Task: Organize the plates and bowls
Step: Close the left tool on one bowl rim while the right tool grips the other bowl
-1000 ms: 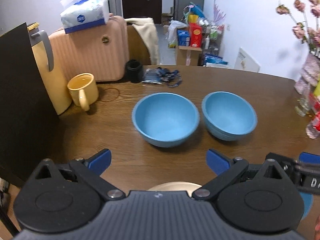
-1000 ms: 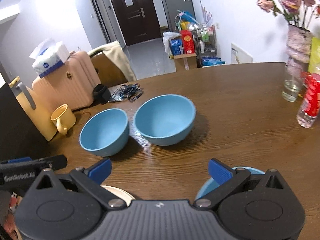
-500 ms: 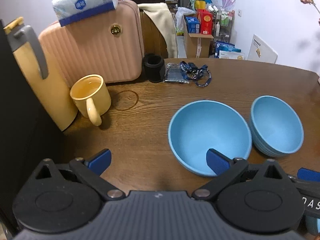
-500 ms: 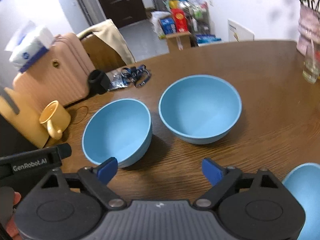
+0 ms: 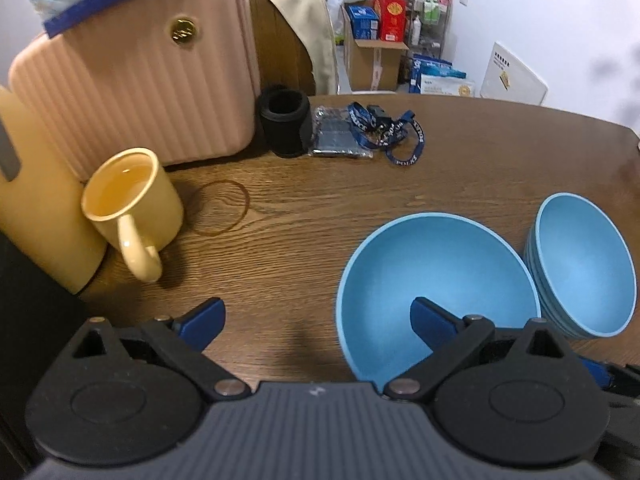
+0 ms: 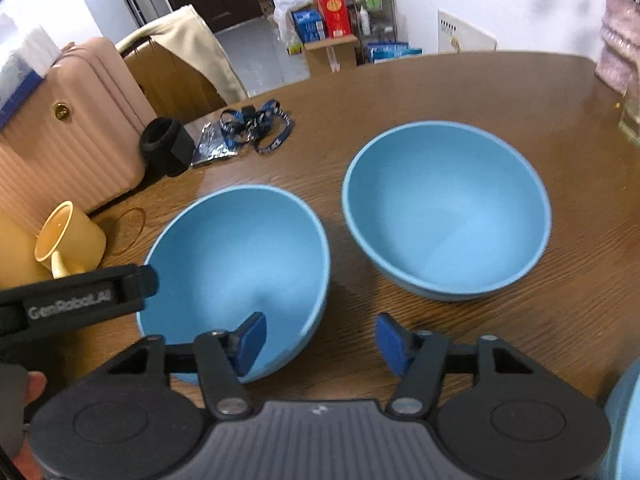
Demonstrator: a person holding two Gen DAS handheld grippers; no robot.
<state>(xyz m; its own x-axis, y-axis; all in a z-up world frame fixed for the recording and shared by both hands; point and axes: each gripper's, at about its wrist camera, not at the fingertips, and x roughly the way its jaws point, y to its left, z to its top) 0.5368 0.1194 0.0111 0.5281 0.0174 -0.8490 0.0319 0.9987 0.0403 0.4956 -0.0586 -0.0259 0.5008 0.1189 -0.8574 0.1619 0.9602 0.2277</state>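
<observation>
Tools: both open, left tool and right tool straddling one bowl; simultaneous closure risks tipping it.

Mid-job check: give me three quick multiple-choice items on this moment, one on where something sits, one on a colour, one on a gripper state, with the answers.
1. Where is the yellow mug?
A. Inside a bowl
B. In front of the pink suitcase
C. On the chair

2. What colour are the two bowls on the table?
A. Blue
B. White
C. Green

3. How does the right gripper stand?
A. Shut on a plate
B. Shut on the mug
C. Open, one finger over the nearer bowl

Answers: 1 B, the mug stands by the suitcase's foot. 2 A, the nearer bowl and the farther bowl are both blue. 3 C, a wide gap shows between its fingers, nothing held.
</observation>
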